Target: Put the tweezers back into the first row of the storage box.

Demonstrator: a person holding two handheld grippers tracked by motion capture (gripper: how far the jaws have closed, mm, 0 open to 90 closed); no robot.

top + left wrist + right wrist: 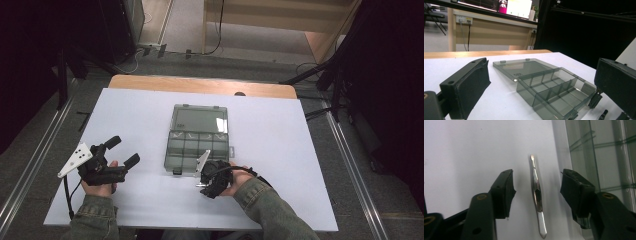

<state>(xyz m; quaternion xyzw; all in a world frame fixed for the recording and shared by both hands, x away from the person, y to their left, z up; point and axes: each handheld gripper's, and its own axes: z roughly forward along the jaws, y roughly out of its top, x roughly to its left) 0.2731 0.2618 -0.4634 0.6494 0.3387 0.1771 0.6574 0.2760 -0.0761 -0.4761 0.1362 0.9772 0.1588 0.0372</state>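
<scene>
Right tool [536,192]: jaws apart, straddling the tweezers [537,197], 1 jaw on each side, neither pad touching. In the high view this tool [212,181] sits at the near edge of the box [197,145].

Left tool [120,152]: jaws apart, nothing between them, held off to the left, well apart from the box. Its camera looks across the bench [300,150] at the box [554,87].

Tweezers: flat on the white bench sheet, just beside the box wall, long axis roughly parallel to that wall. Bright metal, slim, with a knurled band near the middle and a tapered tip at each visible end.

Box: smoky clear plastic, lid [200,118] folded open flat behind it, compartments look empty.

Handling judgement:
- Light and stiff; polished metal likely slips on smooth areas.
- Lies very low on the sheet, so the pads must come right down to the surface to catch it.
- Best hold looks like the knurled middle band: textured and near the balance point.
- A grip near either end could let it pivot or flick out.
- The box wall is close to 1 jaw; closing may nudge the box.
</scene>
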